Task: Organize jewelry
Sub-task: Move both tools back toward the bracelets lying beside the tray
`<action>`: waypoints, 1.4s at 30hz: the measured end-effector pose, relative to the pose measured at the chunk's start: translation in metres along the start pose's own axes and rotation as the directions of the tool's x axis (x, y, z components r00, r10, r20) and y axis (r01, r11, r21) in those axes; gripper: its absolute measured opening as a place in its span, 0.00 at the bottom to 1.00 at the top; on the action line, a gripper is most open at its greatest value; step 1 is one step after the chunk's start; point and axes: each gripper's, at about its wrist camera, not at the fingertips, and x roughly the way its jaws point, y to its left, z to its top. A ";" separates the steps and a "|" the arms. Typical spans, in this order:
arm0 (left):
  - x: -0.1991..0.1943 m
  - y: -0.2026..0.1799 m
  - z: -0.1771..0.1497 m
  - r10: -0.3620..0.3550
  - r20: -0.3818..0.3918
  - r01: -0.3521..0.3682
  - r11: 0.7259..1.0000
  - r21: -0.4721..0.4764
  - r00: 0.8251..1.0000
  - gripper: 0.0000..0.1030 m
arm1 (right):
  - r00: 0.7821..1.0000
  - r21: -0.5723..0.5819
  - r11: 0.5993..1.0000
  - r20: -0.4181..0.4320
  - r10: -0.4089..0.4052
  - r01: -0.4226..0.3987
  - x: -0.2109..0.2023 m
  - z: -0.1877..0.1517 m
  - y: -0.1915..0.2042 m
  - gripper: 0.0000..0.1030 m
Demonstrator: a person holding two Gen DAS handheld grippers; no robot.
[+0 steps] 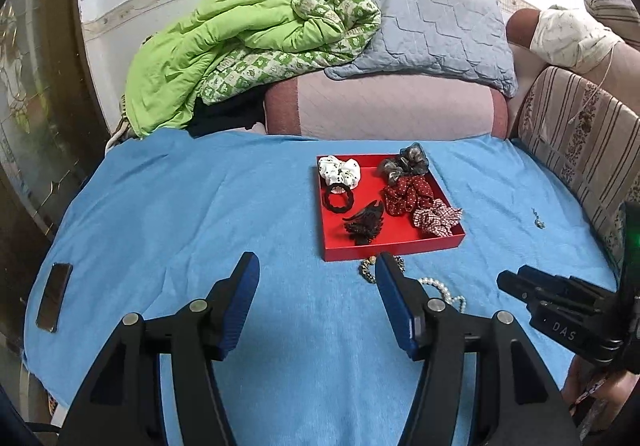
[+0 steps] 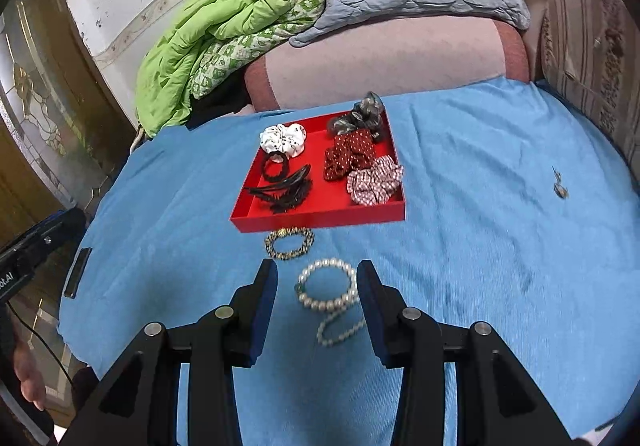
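Sitting at frame centre on the blue bedsheet [image 2: 460, 206], the red tray [image 2: 320, 217] already holds four scrunchies, a black hair tie and a black claw clip. Left outside, by my reading: the pearl bracelet [image 2: 326, 286] and beaded bracelet [image 2: 289, 243] just below the tray, and a small earring [image 2: 559, 184] at far right. The left gripper [image 1: 318, 266] and right gripper [image 2: 317, 273] both stand apart, empty.

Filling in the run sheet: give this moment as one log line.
left tool: open, empty | right tool: open, over pearl bracelet | red tray: scrunchies, clip inside
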 end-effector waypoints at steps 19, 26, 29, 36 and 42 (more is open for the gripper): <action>-0.004 0.015 -0.019 0.002 -0.019 -0.002 1.000 -0.028 1.000 0.59 | 1.000 0.031 0.999 -0.004 -0.019 0.019 -0.015 -0.028 -0.005 0.44; 0.057 0.027 -0.037 -0.106 -0.154 0.092 0.991 -0.097 0.982 0.59 | 0.996 0.096 0.994 -0.075 -0.046 0.053 0.012 -0.042 -0.035 0.44; 0.083 0.022 -0.041 -0.154 -0.203 0.131 0.984 -0.121 0.967 0.59 | 0.994 0.112 0.992 -0.105 -0.042 0.054 0.027 -0.046 -0.044 0.44; 0.134 0.000 -0.034 -0.201 -0.243 0.178 0.978 -0.112 0.949 0.57 | 0.991 0.116 0.993 -0.134 -0.018 0.034 0.054 -0.047 -0.055 0.44; 0.184 -0.015 -0.025 -0.229 -0.285 0.203 0.972 -0.117 0.931 0.46 | 0.991 0.094 0.996 -0.130 0.008 0.004 0.074 -0.036 -0.056 0.44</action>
